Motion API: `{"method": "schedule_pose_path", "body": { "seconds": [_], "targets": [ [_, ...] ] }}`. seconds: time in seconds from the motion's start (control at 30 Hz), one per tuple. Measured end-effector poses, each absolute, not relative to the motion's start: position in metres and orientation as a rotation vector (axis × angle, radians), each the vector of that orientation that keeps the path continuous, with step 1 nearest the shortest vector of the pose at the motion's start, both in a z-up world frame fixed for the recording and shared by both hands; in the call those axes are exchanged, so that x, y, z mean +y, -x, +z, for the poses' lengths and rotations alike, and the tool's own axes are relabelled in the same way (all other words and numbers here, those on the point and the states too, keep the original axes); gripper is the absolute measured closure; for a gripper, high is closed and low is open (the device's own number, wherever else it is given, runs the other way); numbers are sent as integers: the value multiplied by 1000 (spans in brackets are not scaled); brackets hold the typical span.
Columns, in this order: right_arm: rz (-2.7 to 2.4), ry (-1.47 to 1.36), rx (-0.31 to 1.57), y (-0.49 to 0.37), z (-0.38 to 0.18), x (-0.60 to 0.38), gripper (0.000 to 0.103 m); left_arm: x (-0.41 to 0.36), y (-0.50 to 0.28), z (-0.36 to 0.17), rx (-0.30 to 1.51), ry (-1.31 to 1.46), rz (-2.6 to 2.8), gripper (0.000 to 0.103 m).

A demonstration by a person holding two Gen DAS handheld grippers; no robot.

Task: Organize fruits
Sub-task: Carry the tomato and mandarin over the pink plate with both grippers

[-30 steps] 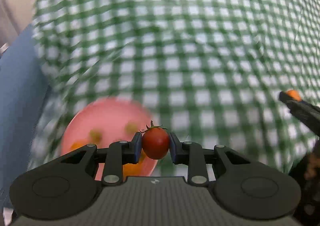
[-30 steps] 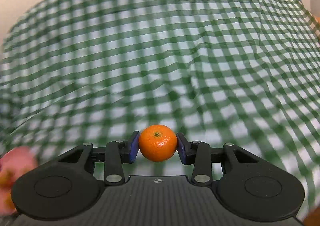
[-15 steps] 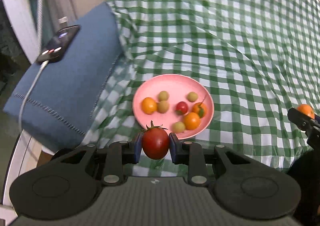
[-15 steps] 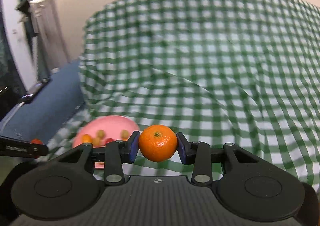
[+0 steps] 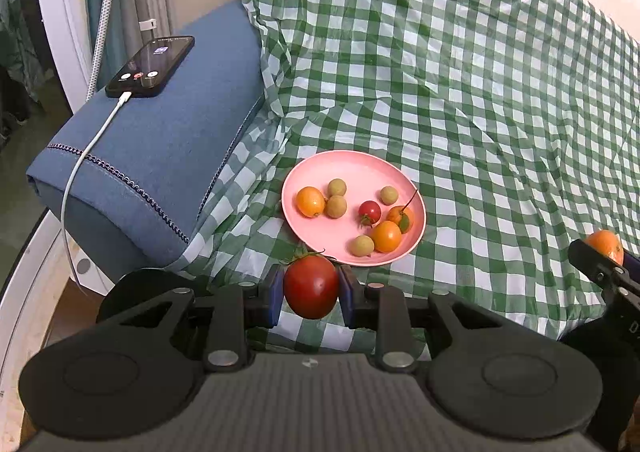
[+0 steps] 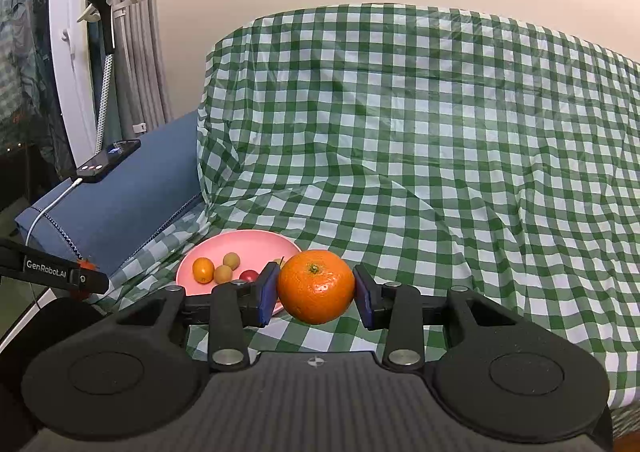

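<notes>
My left gripper (image 5: 311,288) is shut on a red tomato (image 5: 311,286) with a green stem, held above the near edge of a pink plate (image 5: 320,168). The plate holds several small fruits: orange kumquats, green-brown round ones and a red cherry tomato (image 5: 369,211). My right gripper (image 6: 316,288) is shut on an orange mandarin (image 6: 316,286), held to the right of the plate (image 6: 256,242). It also shows at the right edge of the left wrist view (image 5: 605,246).
A green-and-white checked cloth (image 5: 460,92) covers the surface and rises at the back. A blue cushion (image 5: 160,156) lies left of the plate, with a phone (image 5: 151,66) and its white cable on it. Curtains and a white frame stand at far left.
Both grippers have pulled back and turned left with their fruits. The plate, cushion and phone have come into full, sharp view.
</notes>
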State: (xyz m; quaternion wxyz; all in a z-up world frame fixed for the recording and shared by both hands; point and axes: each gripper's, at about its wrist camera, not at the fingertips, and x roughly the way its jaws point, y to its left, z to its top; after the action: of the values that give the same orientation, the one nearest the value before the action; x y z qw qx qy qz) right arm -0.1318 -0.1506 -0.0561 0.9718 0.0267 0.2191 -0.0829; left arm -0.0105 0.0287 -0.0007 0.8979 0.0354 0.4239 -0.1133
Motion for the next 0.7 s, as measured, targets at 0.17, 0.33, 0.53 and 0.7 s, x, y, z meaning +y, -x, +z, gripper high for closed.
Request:
{"method": "schedule_pose_path", "body": {
  "seconds": [0.17, 0.33, 0.53, 0.7],
  "targets": [
    [-150, -24, 445, 134, -53, -149, 62, 35, 13, 0, 875, -45, -225, 71],
    [-143, -22, 459, 131, -55, -148, 62, 39, 12, -2, 891, -39, -225, 71],
    [-138, -20, 478, 123, -59, -152, 62, 40, 10, -6, 909, -25, -231, 71],
    [-127, -15, 503, 113, -65, -153, 62, 40, 3, -11, 931, -4, -240, 71]
  ]
}}
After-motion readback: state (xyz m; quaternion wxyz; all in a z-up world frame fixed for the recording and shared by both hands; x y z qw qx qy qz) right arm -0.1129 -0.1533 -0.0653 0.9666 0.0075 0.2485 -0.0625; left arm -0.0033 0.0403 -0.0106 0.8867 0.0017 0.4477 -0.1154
